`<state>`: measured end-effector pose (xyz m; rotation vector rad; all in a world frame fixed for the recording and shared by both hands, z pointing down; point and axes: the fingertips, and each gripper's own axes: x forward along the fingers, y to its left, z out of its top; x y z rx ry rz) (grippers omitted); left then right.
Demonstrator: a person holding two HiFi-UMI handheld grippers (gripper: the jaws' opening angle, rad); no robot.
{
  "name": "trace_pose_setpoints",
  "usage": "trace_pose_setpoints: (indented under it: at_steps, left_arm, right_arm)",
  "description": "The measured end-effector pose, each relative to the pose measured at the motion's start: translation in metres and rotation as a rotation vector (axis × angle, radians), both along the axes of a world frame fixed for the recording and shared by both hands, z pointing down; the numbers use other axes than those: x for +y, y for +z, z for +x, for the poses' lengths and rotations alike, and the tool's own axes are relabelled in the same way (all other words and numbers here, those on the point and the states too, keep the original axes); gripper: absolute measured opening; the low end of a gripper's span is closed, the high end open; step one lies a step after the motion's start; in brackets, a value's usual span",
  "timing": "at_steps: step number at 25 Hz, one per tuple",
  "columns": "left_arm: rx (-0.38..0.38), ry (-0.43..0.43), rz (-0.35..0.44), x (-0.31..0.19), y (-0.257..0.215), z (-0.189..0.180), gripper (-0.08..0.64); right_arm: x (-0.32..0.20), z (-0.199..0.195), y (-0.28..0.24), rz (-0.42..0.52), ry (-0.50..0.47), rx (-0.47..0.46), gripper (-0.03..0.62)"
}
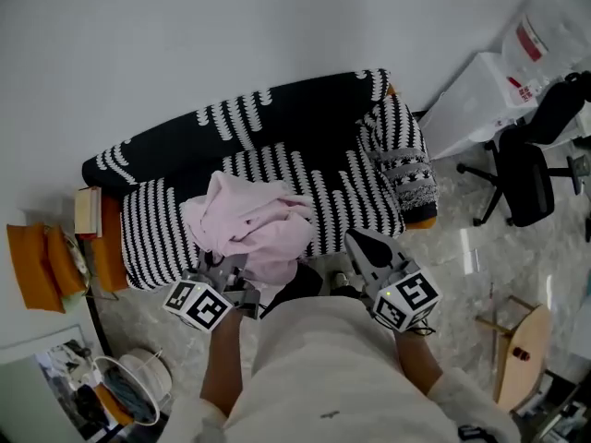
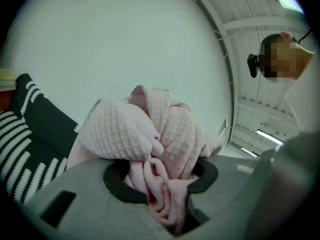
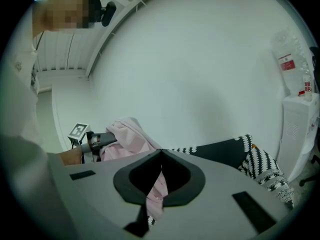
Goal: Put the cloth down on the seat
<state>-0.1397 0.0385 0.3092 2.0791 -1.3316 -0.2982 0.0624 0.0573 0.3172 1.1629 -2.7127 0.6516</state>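
A bunched pink waffle cloth [image 1: 249,224] hangs over the front left of the black-and-white striped sofa seat [image 1: 346,201]. My left gripper [image 1: 233,273] is shut on its lower folds. In the left gripper view the cloth [image 2: 150,129] fills the gap between the jaws [image 2: 161,186] and piles up above them. My right gripper [image 1: 362,241] is to the right of the cloth, over the seat's front edge, shut with nothing in it. In the right gripper view its tips [image 3: 161,152] meet, and the cloth [image 3: 127,136] and left gripper [image 3: 95,140] show beyond at the left.
A patterned cushion [image 1: 406,160] lies at the sofa's right end. A black office chair [image 1: 526,169] and white bags [image 1: 480,100] stand to the right. Books [image 1: 88,210] and orange cushions [image 1: 37,266] sit at the left, with a fan [image 1: 125,381] and a wooden stool [image 1: 522,349] on the floor.
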Motion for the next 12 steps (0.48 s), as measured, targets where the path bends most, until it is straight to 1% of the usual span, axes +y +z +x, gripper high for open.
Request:
trace_pose_setpoints:
  at_steps: [5, 12]
  left_arm:
    - [-0.007, 0.045, -0.016, -0.018, 0.016, -0.009, 0.167]
    - [-0.023, 0.085, -0.057, -0.040, 0.043, -0.022, 0.167]
  right_arm:
    - [-0.007, -0.014, 0.002, -0.001, 0.039, 0.010, 0.008]
    - [-0.012, -0.032, 0.010, -0.025, 0.073, 0.034, 0.006]
